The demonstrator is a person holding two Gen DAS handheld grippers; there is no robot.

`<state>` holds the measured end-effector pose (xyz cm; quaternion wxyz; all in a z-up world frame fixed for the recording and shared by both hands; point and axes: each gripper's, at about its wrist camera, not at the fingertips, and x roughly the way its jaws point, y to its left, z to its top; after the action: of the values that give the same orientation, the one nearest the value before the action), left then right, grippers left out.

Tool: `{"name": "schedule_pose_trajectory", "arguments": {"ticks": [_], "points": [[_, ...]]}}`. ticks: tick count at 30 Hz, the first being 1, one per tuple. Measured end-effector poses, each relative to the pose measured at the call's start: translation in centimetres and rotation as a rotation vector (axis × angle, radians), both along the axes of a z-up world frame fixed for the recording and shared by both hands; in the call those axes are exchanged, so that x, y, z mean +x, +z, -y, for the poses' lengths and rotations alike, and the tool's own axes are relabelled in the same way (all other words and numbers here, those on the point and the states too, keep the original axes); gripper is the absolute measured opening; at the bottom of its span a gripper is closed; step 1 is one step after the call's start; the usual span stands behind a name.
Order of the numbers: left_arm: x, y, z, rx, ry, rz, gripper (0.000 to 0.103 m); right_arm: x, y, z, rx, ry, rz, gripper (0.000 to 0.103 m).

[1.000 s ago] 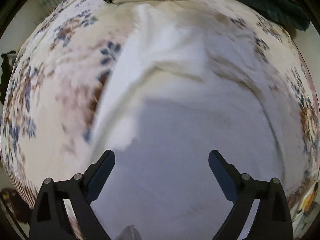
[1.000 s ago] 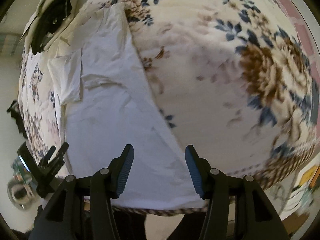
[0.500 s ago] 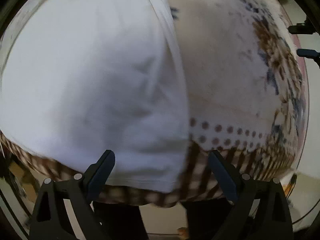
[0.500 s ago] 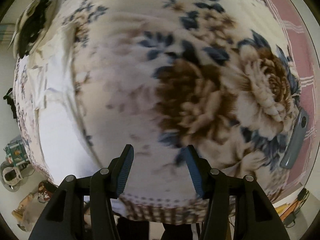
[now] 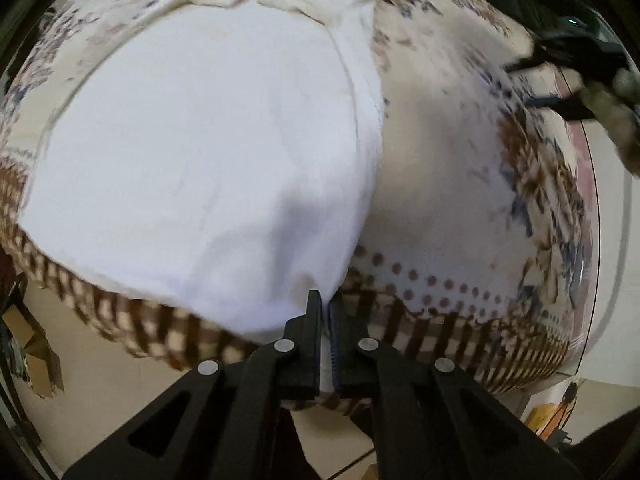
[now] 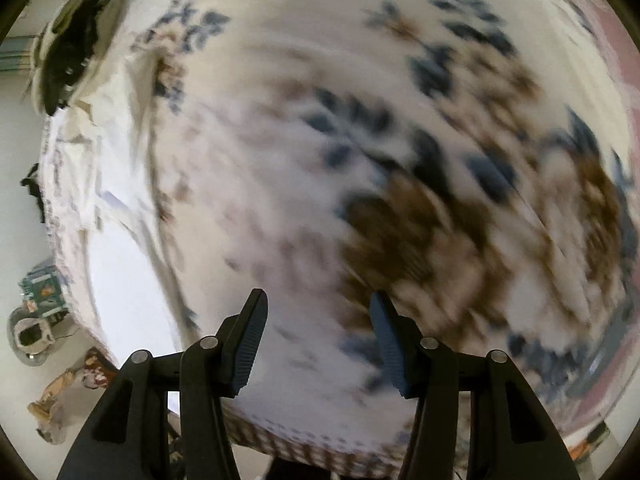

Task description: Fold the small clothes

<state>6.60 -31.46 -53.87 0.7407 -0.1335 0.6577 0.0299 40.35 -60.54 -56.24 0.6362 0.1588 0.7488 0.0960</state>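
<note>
A white garment lies spread flat on a floral bedspread, its hem at the near edge of the bed. My left gripper is shut on the garment's near right hem corner. In the right wrist view the same white garment lies far to the left. My right gripper is open and empty, over bare floral bedspread well right of the garment. It also shows in the left wrist view at the upper right.
The bed's checked brown border runs along its near edge, with floor below. A dark garment lies at the far end of the bed. Cluttered items sit on the floor at left.
My left gripper has closed on the garment's near hem corner; it was open before. My right gripper has swung right, away from the garment, over bare bedspread.
</note>
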Motion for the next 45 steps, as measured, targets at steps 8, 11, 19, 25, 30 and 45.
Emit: {"name": "schedule_pose_trajectory", "arguments": {"ticks": [8, 11, 19, 25, 30, 45], "points": [[-0.5, 2.5, -4.1, -0.004, 0.095, 0.025, 0.002, 12.6, -2.7, -9.9, 0.225, 0.035, 0.063, 0.056], [-0.4, 2.9, -5.7, -0.015, 0.133, 0.030, 0.002, 16.7, -4.9, -13.1, 0.272, 0.010, 0.034, 0.056], [-0.7, 4.3, -10.3, -0.054, 0.202, 0.072, 0.002, 19.6, -6.5, -19.7, 0.154, 0.032, 0.013, 0.006], [-1.3, 6.4, -18.4, -0.111, 0.304, 0.122, 0.001, 19.7, 0.8, -26.6, 0.084, 0.106, 0.105, 0.005], [-2.1, 5.5, -27.0, -0.132, 0.385, 0.138, 0.002, 20.0, 5.2, -34.5, -0.006, 0.167, 0.151, 0.004], [-2.6, -3.7, -41.4, -0.234, 0.525, 0.069, 0.000, 22.0, -0.6, -58.3, -0.296, 0.335, 0.199, 0.000]]}}
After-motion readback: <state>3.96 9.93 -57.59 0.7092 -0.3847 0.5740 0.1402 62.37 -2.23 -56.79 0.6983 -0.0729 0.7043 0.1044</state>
